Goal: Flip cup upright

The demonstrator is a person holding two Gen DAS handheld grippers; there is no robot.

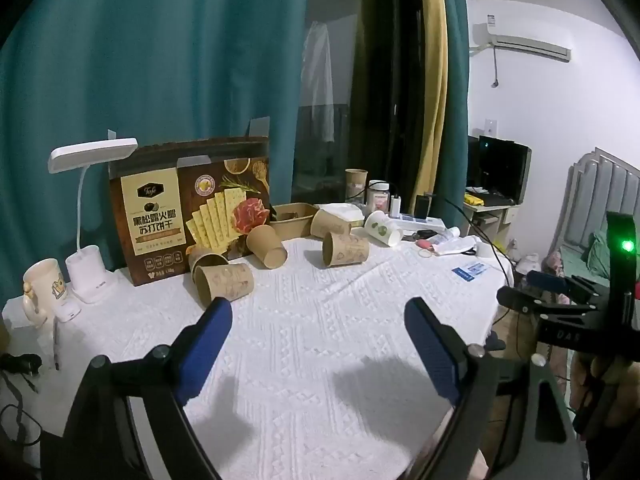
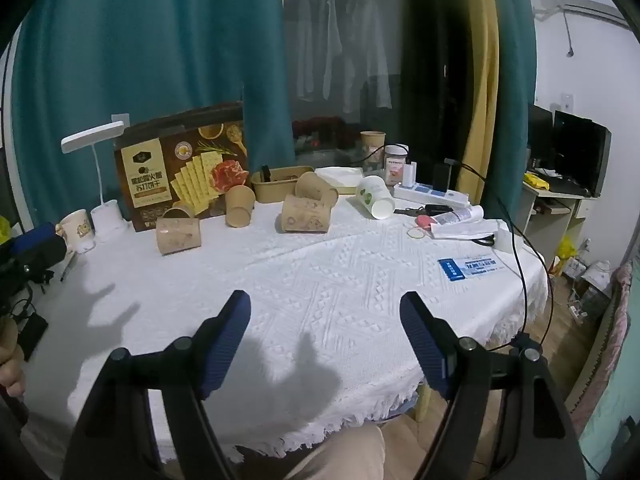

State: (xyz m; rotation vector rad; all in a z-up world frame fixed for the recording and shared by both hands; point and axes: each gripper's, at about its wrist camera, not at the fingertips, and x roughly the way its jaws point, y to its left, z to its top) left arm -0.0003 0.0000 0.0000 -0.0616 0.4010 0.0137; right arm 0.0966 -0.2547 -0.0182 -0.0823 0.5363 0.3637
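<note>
Several brown paper cups lie on their sides on the white tablecloth [image 1: 320, 320]: one near the left [image 1: 224, 283] [image 2: 178, 235], one tilted by the cracker box [image 1: 267, 247] [image 2: 239, 205], one in the middle [image 1: 345, 249] [image 2: 305, 213]. A white cup with green print [image 1: 383, 228] [image 2: 375, 197] lies on its side further right. One brown cup stands upright at the back [image 1: 356, 185] [image 2: 372, 148]. My left gripper [image 1: 318, 322] is open and empty, above the cloth short of the cups. My right gripper [image 2: 325, 312] is open and empty, further back.
A cracker box [image 1: 188, 204], a white desk lamp [image 1: 90, 216] and a mug [image 1: 42, 286] stand at the back left. A brown tray [image 1: 290, 218], jar, power strip [image 2: 430, 195], papers and a black cable [image 2: 516, 248] crowd the back right. The table edge [image 2: 400, 390] is near.
</note>
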